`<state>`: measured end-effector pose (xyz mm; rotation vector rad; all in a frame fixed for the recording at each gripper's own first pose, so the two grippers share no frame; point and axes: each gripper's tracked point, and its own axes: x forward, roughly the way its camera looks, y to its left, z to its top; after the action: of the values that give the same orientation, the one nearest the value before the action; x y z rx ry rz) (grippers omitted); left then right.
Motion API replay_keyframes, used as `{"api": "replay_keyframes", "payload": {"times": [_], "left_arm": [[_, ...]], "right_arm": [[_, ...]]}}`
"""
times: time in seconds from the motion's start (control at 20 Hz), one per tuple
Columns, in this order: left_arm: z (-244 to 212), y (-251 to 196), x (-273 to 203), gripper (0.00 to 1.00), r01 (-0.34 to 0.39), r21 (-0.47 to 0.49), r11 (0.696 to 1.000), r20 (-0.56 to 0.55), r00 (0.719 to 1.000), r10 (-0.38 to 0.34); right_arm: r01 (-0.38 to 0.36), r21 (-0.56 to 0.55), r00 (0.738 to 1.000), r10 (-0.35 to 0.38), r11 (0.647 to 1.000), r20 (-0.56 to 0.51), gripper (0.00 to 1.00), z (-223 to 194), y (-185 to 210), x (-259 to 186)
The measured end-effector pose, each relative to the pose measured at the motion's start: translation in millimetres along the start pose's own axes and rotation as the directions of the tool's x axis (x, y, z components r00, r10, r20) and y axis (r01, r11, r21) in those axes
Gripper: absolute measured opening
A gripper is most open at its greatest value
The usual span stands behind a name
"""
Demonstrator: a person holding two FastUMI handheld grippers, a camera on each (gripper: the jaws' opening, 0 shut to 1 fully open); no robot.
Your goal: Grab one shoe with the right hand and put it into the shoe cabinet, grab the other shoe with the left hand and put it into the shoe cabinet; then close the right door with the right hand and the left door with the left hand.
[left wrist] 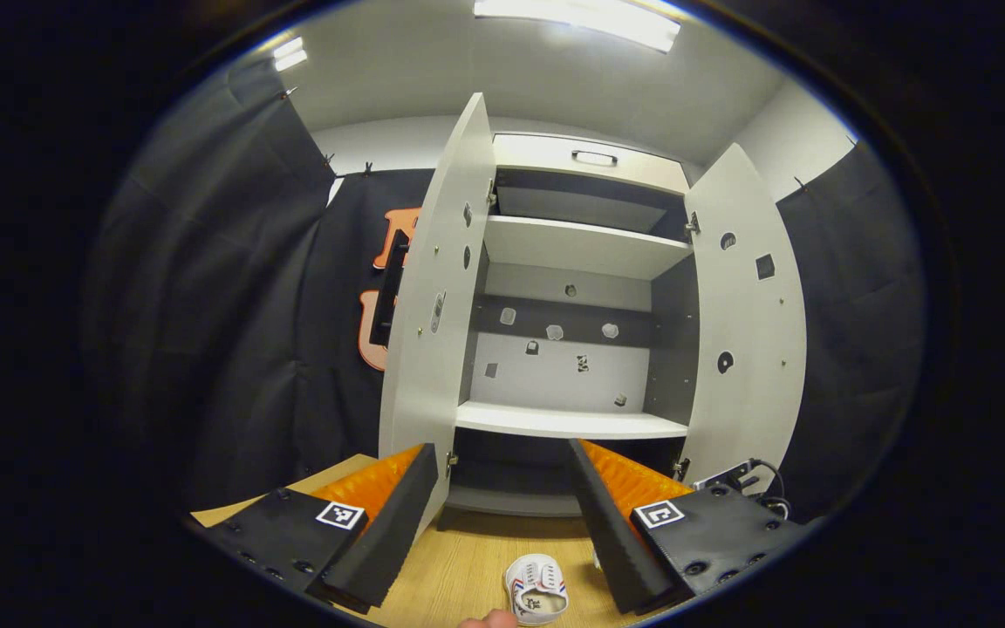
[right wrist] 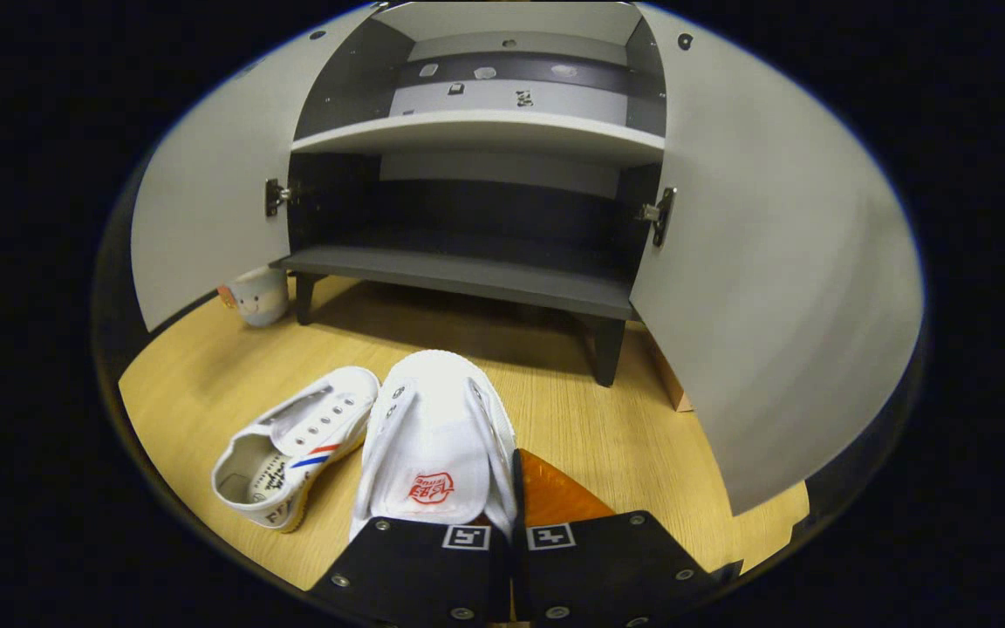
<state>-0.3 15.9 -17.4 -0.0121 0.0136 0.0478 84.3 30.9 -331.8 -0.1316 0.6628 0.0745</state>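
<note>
Shoe cabinet [right wrist: 468,279]: both doors stood open, shelves bare; no shoe was yet inside, so both placements and both door closings appeared left to do.

Right gripper [right wrist: 502,501]: fingers drawn close together, pinching the side wall of one white shoe [right wrist: 437,436] by its opening, in front of the cabinet (whether the shoe had left the floor could not be told).

Second shoe [right wrist: 293,453]: on the floor in front of the cabinet, just beside the held one, tipped on its side, untouched.

Left gripper [left wrist: 502,515]: fingers spread wide, holding nothing, raised and facing the cabinet's middle shelf [left wrist: 568,423].

Floor [right wrist: 607,436]: light wood boards. A small cup [right wrist: 256,295] sat by the cabinet's left leg.

Room: dark cloth hung on either side of the cabinet, pale ceiling with strip lights above it.
</note>
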Motion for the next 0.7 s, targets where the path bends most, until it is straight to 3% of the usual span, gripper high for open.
{"api": "replay_keyframes", "payload": {"times": [0.15,0.4,0.7], "left_arm": [[-1,-7,2,0.96,0.024,-0.005,1.000,-0.003,1.000,-0.024],[-6,-15,2,0.96,0.056,-0.020,0.998,-0.012,0.998,-0.056],[-6,-17,-3,0.96,0.069,-0.028,0.997,-0.008,0.998,-0.069]], "right_arm": [[-0.008,0.022,0.996,0.006,1.000,0.095,0.01,39,5,-37],[0.042,0.020,0.959,-0.046,0.999,0.279,0.01,154,-8,-96],[0.056,0.046,0.938,-0.068,0.997,0.341,0.01,291,-20,-97]]}}
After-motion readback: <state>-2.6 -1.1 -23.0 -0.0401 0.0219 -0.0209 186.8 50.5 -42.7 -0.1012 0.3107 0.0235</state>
